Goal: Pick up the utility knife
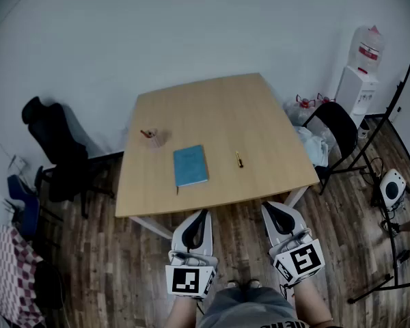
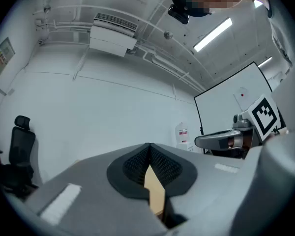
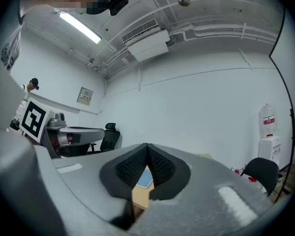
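White walls and a dark plank floor surrounded the light wooden square table. We saw a black office chair at its nine o'clock and a black folding chair at its three. We held the left gripper and the right gripper just off the near edge, both with jaws pressed together on nothing. A blue rectangular notebook lay flat on the table. The slim yellow-and-black utility knife lay apart at the notebook's three o'clock, at eleven o'clock from the right gripper.
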Motion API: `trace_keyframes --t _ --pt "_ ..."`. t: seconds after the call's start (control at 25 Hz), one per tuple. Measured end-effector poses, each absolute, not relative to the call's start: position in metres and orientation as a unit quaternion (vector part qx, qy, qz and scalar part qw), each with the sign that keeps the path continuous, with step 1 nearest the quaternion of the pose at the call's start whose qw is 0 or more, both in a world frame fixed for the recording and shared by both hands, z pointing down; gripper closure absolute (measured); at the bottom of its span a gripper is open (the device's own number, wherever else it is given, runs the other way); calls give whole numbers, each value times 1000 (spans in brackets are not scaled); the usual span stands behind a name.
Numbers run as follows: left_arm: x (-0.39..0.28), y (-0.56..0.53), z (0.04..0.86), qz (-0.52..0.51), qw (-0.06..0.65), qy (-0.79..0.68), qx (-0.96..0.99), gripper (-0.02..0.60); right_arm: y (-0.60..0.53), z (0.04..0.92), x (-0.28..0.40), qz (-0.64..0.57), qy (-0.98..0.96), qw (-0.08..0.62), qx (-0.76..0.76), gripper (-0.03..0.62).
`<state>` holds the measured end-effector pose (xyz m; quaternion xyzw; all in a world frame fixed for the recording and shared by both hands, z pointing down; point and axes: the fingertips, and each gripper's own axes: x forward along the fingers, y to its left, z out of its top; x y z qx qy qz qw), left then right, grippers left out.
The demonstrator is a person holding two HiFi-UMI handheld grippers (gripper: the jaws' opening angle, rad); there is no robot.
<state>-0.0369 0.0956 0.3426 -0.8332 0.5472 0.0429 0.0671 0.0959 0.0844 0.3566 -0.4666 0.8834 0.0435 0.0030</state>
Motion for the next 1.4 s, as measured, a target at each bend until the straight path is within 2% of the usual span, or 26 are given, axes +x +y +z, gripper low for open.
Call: trace_keyframes --t 0.64,1.4 --pt "-56 75 346 49 59 537 -840 563 68 361 74 39 878 -9 -477 592" --pt "-74 52 359 48 54 509 -858 561 10 412 83 -105 836 -63 -535 591"
